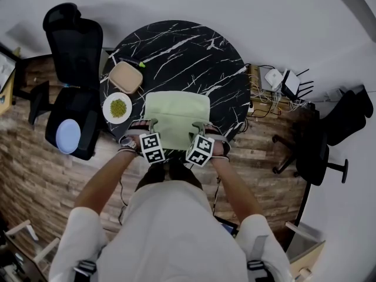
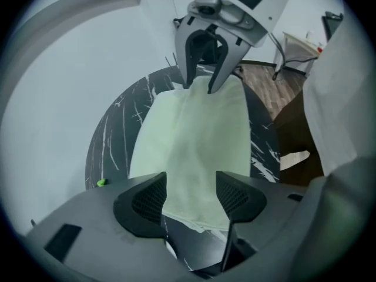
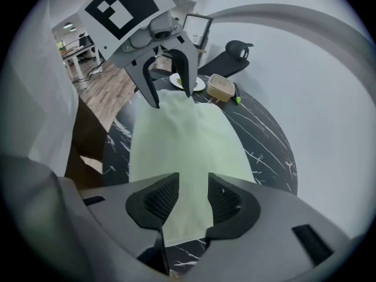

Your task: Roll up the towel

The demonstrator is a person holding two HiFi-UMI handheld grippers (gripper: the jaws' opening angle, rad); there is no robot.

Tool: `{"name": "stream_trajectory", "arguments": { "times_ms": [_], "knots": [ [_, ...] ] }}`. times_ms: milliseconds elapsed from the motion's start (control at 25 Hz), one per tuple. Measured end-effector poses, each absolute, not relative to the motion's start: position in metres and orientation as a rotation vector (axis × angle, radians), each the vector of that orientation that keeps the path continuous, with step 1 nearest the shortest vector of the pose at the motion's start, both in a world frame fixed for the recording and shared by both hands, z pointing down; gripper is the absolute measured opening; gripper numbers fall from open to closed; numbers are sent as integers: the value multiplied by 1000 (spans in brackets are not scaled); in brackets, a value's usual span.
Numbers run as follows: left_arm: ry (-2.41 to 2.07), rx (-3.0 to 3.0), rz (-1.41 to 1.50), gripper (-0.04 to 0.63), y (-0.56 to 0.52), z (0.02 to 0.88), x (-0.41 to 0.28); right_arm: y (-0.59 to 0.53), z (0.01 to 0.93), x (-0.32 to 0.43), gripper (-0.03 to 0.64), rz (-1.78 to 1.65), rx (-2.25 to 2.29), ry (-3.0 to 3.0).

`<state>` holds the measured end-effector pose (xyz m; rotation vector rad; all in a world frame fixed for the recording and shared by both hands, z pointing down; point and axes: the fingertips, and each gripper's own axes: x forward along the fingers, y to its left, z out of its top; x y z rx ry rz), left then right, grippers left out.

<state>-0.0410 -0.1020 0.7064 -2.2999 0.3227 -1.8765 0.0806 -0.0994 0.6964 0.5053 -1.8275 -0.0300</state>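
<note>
— 2 tools at 1 hem: why are the left gripper (image 2: 191, 195) and the right gripper (image 3: 187, 195) sitting at the near corners?

— They are lining up on the pale green cloth towel (image 1: 176, 113). It is lying flat on the round black marble-patterned table (image 1: 176, 46), with its near edge toward the person. I judge a roll is starting most easily from that edge.

— Are they pinching it?

— No. The left jaws are standing well apart over the near-left corner. The right jaws are leaving a narrower gap, and their pads are not pressing the cloth.

— Why are both pointing steeply down?

— Probably so both tips are meeting the hem together, keeping the roll straight.
</note>
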Motion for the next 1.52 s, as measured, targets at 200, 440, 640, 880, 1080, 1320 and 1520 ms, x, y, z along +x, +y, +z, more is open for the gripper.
{"name": "stream_trajectory", "arguments": {
  "times_ms": [200,440,640,880,1080,1320,1520],
  "knots": [
    [123,-2287,-1884,245,-45,725,-37,-30,712,56,144,-50,332,-1859],
    [10,-2151,-2029,217,-22,763,-65,-2,753,71,149,-8,268,-1774],
    [72,-2109,-2022,73,-27,765,-67,-14,761,76,79,-25,290,-1749],
    [93,-2139,-2030,35,-27,757,-67,-11,755,76,20,27,263,-1755],
    [-14,-2212,-2051,34,1,743,-71,22,735,72,18,209,153,-1762],
    [-134,-2291,-2058,34,49,720,-80,74,707,62,18,348,20,-1776],
    [-131,-2357,-2082,34,63,706,-84,85,692,59,18,363,-6,-1795]
  ]
}}
